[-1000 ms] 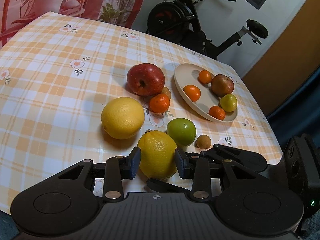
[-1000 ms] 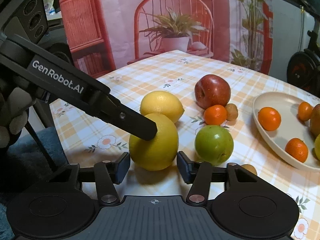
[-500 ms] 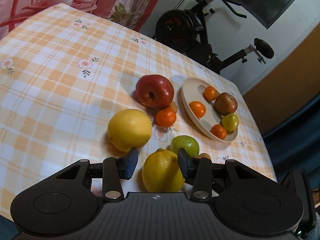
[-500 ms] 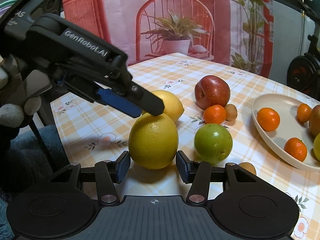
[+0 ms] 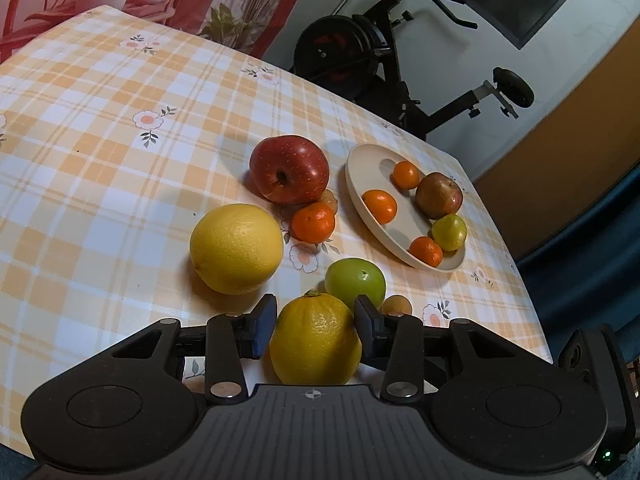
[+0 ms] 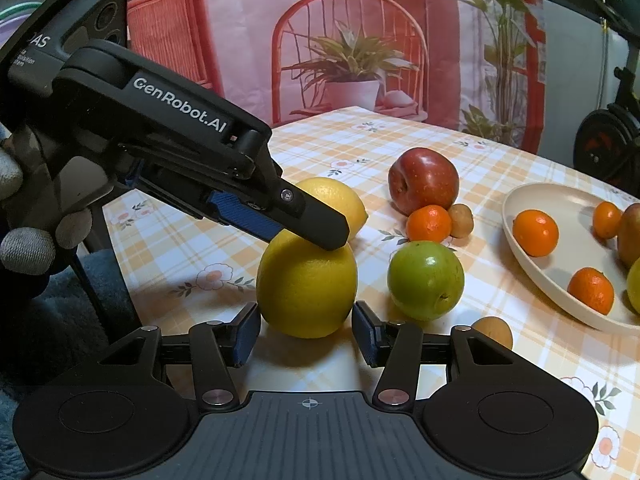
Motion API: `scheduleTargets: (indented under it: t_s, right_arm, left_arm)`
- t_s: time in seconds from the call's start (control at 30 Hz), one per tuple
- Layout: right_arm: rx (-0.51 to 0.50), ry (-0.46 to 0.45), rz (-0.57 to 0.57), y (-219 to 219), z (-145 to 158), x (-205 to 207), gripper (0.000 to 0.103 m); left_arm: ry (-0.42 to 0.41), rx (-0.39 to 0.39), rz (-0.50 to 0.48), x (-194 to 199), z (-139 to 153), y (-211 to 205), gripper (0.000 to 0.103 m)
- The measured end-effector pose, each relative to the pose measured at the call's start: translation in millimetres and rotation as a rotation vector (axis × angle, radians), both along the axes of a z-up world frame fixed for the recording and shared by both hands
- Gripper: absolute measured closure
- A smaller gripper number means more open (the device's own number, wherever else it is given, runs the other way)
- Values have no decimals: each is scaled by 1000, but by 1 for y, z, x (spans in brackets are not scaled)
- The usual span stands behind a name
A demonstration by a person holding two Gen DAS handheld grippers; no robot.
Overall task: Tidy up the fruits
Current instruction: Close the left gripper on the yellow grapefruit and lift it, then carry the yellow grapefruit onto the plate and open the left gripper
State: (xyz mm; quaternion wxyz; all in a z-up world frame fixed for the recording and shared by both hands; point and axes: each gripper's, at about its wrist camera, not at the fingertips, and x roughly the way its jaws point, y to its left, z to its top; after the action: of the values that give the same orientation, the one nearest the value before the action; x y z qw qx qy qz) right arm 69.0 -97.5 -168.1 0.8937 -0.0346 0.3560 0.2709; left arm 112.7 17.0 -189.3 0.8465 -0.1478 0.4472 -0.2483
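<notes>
Left wrist view: the left gripper (image 5: 315, 326) straddles the near lemon (image 5: 315, 340), pads beside its flanks, grip unconfirmed; its stem end points away toward the far-right plate (image 5: 360, 176). The right gripper (image 6: 306, 330) gapes wide around it.

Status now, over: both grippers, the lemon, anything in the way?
Left gripper open around lemon, not clamped. Right gripper open, just short of it. Green apple close beside lemon; plate beyond.
</notes>
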Motion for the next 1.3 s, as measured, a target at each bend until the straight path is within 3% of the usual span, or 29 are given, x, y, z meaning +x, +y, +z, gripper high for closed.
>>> scheduleTargets:
  t_s: [0.3,0.67,1.03,1.3]
  right_arm:
    - [26,10,-8,-2,0,0,58]
    - [94,-90,-91,-27,34,0,58]
    - [84,-177,-193,-68,77,28,58]
    - [87,-154,-262,-107,78,67,58]
  left_arm:
    - [-22,9,-7,-3,2,-1,58]
    - [-128,-34,-45,3,41,-21,58]
    - [-188,-67,-108,39,80,-66,59]
    - [-176,-39,-161,80,76,-105,59]
